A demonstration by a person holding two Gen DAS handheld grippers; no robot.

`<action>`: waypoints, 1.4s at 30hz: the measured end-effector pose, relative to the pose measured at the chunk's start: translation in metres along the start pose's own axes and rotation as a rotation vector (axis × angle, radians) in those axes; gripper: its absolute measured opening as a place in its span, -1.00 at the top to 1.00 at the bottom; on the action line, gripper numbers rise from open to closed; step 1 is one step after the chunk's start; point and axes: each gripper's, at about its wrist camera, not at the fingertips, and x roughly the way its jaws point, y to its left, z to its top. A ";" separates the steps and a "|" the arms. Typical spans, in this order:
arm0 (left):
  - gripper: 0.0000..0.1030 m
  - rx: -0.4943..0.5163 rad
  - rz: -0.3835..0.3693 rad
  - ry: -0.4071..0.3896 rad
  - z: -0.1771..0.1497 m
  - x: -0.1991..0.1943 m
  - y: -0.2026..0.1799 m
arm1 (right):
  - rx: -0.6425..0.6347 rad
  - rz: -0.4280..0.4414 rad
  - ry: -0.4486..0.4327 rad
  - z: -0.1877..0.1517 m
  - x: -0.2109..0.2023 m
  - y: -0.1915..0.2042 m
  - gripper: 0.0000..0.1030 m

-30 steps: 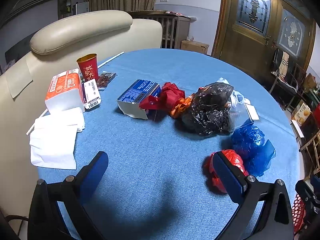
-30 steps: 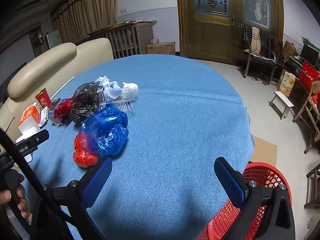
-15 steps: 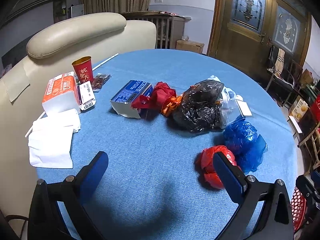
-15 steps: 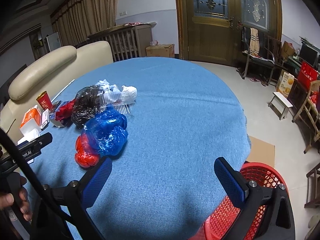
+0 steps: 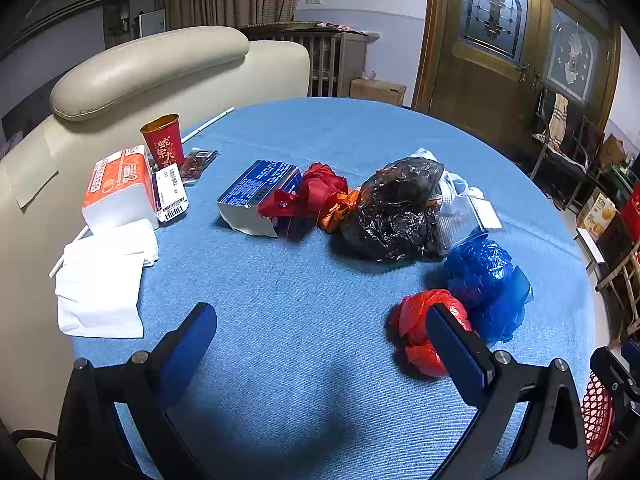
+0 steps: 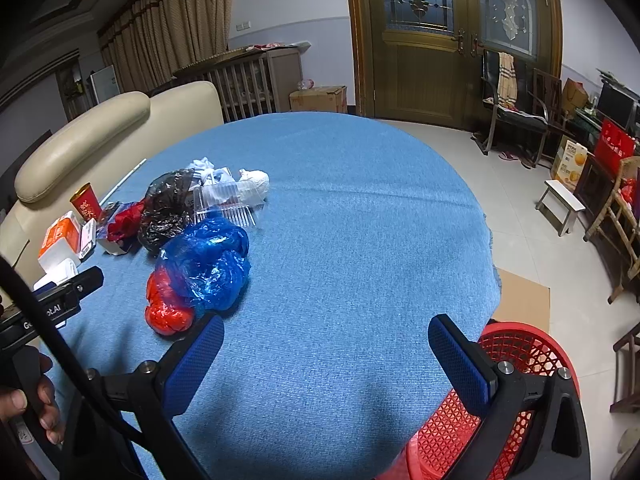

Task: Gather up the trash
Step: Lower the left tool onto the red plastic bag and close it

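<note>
Both the left gripper and right gripper hang wide and empty. The red plastic bag lies just ahead-left of the right gripper, touching the blue bag. Close low over its bulk, then carry it to the red basket at lower right.

Dim indoor light, fisheye-warped edges

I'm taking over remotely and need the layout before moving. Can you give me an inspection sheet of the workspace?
Surface: round table with blue cloth.
Job's things: red bag beside blue bag; black bag, red wrapper, blue carton in a row; red basket on the floor at the table edge.
Clutter: red cup, tissue pack, napkins.
Grippers: left gripper and right gripper open, empty.
Cables: black cable by the left gripper.
Surroundings: sofa, wooden door.
</note>
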 end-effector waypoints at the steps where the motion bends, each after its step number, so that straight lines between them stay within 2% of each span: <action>1: -1.00 0.001 0.001 0.000 0.000 0.000 0.000 | 0.001 0.000 0.002 0.000 0.000 0.000 -1.00; 6: -1.00 -0.007 -0.012 -0.007 -0.002 -0.004 0.003 | 0.006 -0.004 0.000 0.000 0.000 -0.003 -1.00; 11: -1.00 0.001 -0.081 -0.004 -0.011 -0.007 0.006 | 0.023 -0.017 -0.001 -0.002 0.001 -0.010 -1.00; 14: -1.00 0.056 -0.120 0.020 -0.014 -0.002 -0.006 | 0.041 -0.015 0.013 -0.005 0.005 -0.015 -1.00; 17: -1.00 0.063 -0.145 0.049 -0.012 0.006 -0.023 | 0.046 -0.012 0.022 -0.007 0.009 -0.018 -1.00; 21: -1.00 0.098 -0.074 0.121 -0.013 0.032 -0.048 | 0.056 -0.015 0.021 -0.007 0.009 -0.025 -1.00; 24: -1.00 0.126 -0.101 0.152 -0.018 0.040 -0.063 | 0.073 -0.027 0.019 -0.008 0.008 -0.035 -1.00; 27: -1.00 0.165 -0.087 0.151 -0.021 0.042 -0.078 | 0.102 -0.032 0.032 -0.010 0.012 -0.044 -1.00; 32: -0.98 0.172 -0.103 0.151 -0.018 0.047 -0.091 | 0.094 -0.028 0.044 -0.012 0.016 -0.043 -1.00; 33: -0.91 0.173 -0.125 0.155 -0.019 0.050 -0.092 | 0.092 -0.028 0.045 -0.011 0.016 -0.043 -1.00; 34: -0.64 0.168 -0.143 0.165 -0.019 0.051 -0.092 | 0.093 -0.025 0.047 -0.011 0.017 -0.042 -1.00; 35: -0.26 0.157 -0.173 0.187 -0.020 0.055 -0.092 | 0.093 -0.024 0.047 -0.010 0.017 -0.042 -1.00; 37: 0.10 0.145 -0.208 0.221 -0.021 0.061 -0.091 | 0.088 -0.026 0.051 -0.010 0.019 -0.040 -1.00; 42: 0.11 0.121 -0.253 0.186 -0.026 0.047 -0.075 | 0.065 -0.024 0.050 -0.003 0.023 -0.032 -1.00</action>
